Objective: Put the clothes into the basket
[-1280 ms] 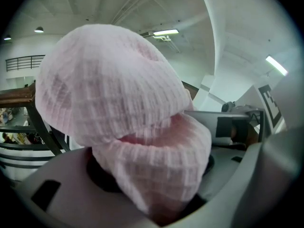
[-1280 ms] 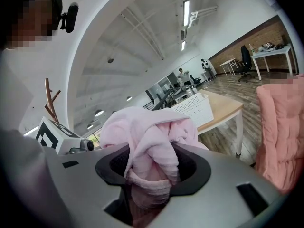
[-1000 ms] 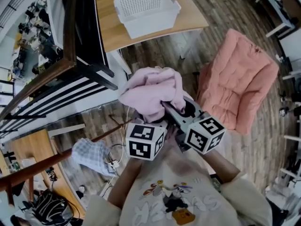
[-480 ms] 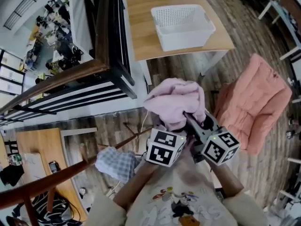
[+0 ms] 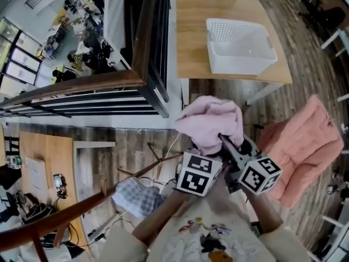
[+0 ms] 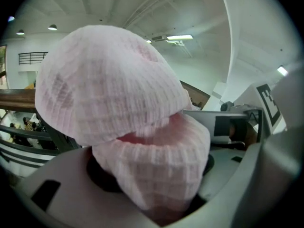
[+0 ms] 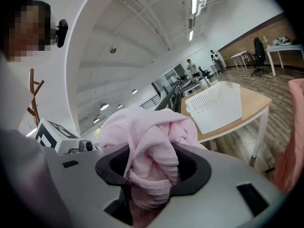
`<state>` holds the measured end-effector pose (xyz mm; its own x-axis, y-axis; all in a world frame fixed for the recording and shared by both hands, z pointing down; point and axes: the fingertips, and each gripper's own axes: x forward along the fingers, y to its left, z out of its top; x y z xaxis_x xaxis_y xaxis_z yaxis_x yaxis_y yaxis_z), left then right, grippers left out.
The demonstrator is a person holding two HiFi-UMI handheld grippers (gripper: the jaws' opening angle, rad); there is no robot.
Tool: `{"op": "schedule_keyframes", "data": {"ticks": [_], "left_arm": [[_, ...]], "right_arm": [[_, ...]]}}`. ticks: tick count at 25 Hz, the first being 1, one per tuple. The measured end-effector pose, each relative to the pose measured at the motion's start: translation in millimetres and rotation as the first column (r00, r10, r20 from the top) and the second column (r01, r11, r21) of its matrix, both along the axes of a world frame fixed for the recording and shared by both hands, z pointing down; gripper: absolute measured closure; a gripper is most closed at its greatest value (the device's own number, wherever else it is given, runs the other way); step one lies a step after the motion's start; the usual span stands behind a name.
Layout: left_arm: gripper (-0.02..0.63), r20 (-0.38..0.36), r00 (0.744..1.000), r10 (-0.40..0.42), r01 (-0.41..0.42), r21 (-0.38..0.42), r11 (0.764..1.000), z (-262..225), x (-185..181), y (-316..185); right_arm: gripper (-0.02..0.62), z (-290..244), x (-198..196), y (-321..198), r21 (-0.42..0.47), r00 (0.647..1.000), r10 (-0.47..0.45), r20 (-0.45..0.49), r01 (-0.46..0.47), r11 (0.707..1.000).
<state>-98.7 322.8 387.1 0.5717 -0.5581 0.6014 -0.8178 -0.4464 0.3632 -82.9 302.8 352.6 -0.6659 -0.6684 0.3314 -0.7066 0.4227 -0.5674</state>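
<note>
Pink waffle-knit, bunched: the pink garment (image 5: 210, 121) rides in the air in front of my chest, over the wooden floor (image 5: 305, 86), not yet at the basket.

Both grippers share it. Left gripper (image 6: 154, 184): fingers (image 6: 61, 189) clenched on a thick fold, with the rest ballooning up over them and blocking most of that view. Right gripper (image 7: 151, 177): likewise clamped, on a twisted wad pulled down between its fingers. The two grips sit side by side, marker cubes nearly touching. My guess is that this gathers the loose cloth into one bundle so nothing trails or snags during the carry.

White perforated basket (image 5: 240, 45) stands on the tabletop (image 5: 191, 42) ahead, toward its right-hand end, open side up, nothing seen inside. It is well apart from the bundle, with floor between. The load will probably need lifting over the rim before I let go.

Other notes:
- Pink cushion (image 5: 308, 143) is close at my right, a snag risk for any drooping edge.
- Checked cloth (image 5: 136, 196) is low at my left beside a wooden pole (image 5: 82, 202). I cannot tell whether it hangs or lies down. It is likely another item for the basket.
- Railing (image 5: 82, 85) runs along the tabletop's left side.

Stage, as I judge it: garment secured, drop into the basket not yet made.
</note>
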Motion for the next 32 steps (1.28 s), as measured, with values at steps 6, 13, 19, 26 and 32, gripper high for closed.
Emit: {"op": "schedule_keyframes", "data": {"ticks": [6, 13, 19, 26, 32], "left_arm": [[0.313, 0.031, 0.997, -0.075, 0.074, 0.025, 0.997, -9.1, -1.1, -62.2], [0.313, 0.017, 0.993, -0.114, 0.114, 0.021, 0.993, -7.5, 20.1, -122.8], [0.313, 0.001, 0.994, -0.108, 0.107, 0.029, 0.994, -11.2, 52.9, -161.3], [0.313, -0.011, 0.992, -0.125, 0.125, 0.043, 0.991, -17.9, 71.6, -198.8], [0.313, -0.007, 0.989, -0.15, 0.15, 0.072, 0.986, -32.1, 92.8, -220.1]], "right_arm": [[0.39, -7.9, -1.6, -63.1, 0.015, 0.996, -0.085, 0.038, 0.085, 0.996], [0.39, -5.3, 18.7, -124.5, 0.012, 0.99, -0.135, 0.038, 0.135, 0.991], [0.39, -12.8, 50.7, -163.9, 0.031, 0.991, -0.13, 0.024, 0.129, 0.991], [0.39, -16.5, 68.6, -200.4, 0.048, 0.988, -0.154, 0.03, 0.152, 0.987], [0.39, -30.6, 89.5, -220.9, 0.083, 0.982, -0.183, 0.037, 0.179, 0.98]]}}
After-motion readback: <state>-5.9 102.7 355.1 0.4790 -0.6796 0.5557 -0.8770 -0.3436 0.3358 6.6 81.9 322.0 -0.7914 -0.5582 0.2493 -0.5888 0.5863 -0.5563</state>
